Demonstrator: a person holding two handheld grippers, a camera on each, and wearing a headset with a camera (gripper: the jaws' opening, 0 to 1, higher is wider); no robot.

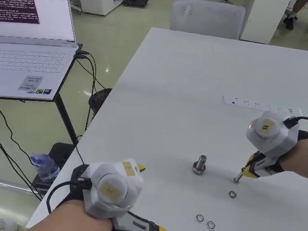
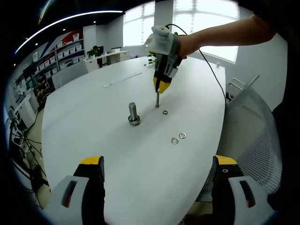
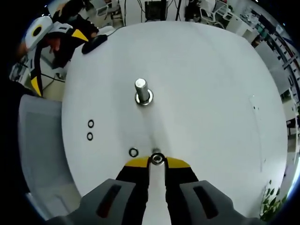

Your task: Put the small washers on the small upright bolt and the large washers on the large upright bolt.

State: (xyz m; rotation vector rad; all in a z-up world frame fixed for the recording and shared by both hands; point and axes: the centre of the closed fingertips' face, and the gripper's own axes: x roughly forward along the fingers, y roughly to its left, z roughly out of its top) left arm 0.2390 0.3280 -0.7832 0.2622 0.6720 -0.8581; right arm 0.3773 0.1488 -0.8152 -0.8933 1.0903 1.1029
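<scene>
- Your left gripper (image 2: 158, 164) hangs over the near edge of the desk (image 1: 183, 86), toward its left corner. Its jaws are spread wide with nothing between them. It is out of the work, but a careless swing inward could sweep the loose washers.
- Two loose washers (image 1: 199, 218) lie side by side close to the near edge. A nudge from a sleeve or a jaw could send them off the desk. I cannot tell their size from here, so check before you choose a bolt.
- A third washer (image 1: 232, 194) lies just beside the small bolt, on its near side. Your right gripper could drag it along when you pull away.
- The small bolt (image 2: 157, 100) stands upright toward the right edge, with your right gripper (image 2: 160, 87) straight over its top.
  - The jaws are pinched nearly together on what looks like a small washer (image 3: 158, 159) at the bolt's tip.
  - The bolt is thin and probably only stands loose, so a sideways push or a tilted hand could tip it.
  - If the hole is off centre when you let go, the washer may catch on the thread, hang crooked, or hop off and roll.
- The large bolt (image 1: 200, 164) stands near the small one, toward the middle of the desk. I cannot tell whether the collar at its foot is its head or a washer. A toppling small bolt or a wide pull-back could knock it.
- The power strip (image 1: 260, 103) lies well apart, toward the far right, and poses no trouble.
</scene>
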